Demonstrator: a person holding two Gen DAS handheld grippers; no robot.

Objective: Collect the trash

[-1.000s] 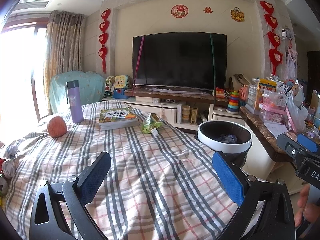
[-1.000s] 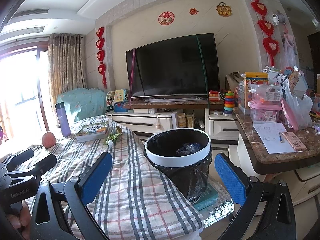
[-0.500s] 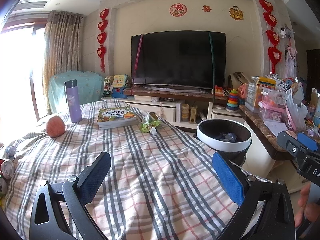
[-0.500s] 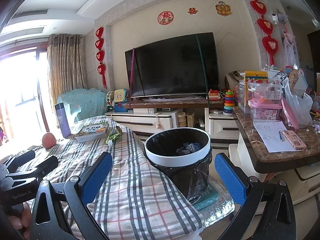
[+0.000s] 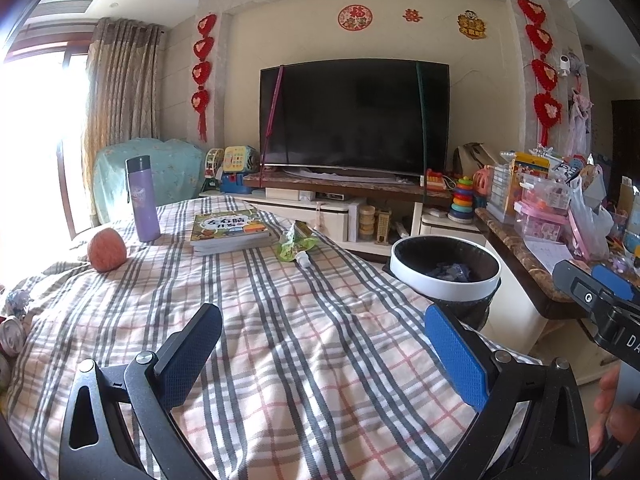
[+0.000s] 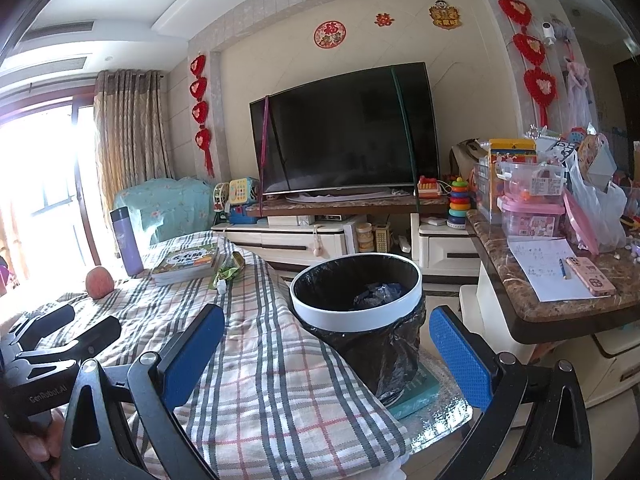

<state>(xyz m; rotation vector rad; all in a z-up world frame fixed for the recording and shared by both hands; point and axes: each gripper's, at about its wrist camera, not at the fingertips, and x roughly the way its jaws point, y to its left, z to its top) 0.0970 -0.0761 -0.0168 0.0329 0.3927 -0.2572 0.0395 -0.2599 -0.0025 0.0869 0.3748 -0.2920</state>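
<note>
Left tool [image 5: 322, 344] is hovering over the plaid-covered tabletop [image 5: 320, 380], jaws spread wide, gripping nothing. Right tool [image 6: 326, 344] is likewise released and empty, sitting past the tabletop's right edge with the trash bin [image 6: 356, 314] straight ahead between its pads.

Trash: a crumpled green wrapper [image 5: 297, 242] is lying at the far end of the tabletop, just beside the stack of books [image 5: 230, 230], near the right edge. A small white piece is sitting against it; too small to identify.

Open room: a wide bare stretch of cloth is lying between the left tool and the wrapper. The purple bottle [image 5: 142, 200] is standing upright far left, the peach [image 5: 107, 250] near it, both well apart from the wrapper.

Edges: the bin is standing just off the tabletop's right edge, black liner folded under a white rim, crumpled bluish plastic inside. It is resting on a teal book-like slab. A marble counter [image 6: 560, 312] is closing in the right side, leaving a narrow gap around the bin.

Hidden/cut off: cloth overhang is covering the tabletop edge. In the left view, the right tool is showing only partly at frame right, with fingers of a hand [image 5: 614, 412] cut off. Left-edge clutter is blurred.
</note>
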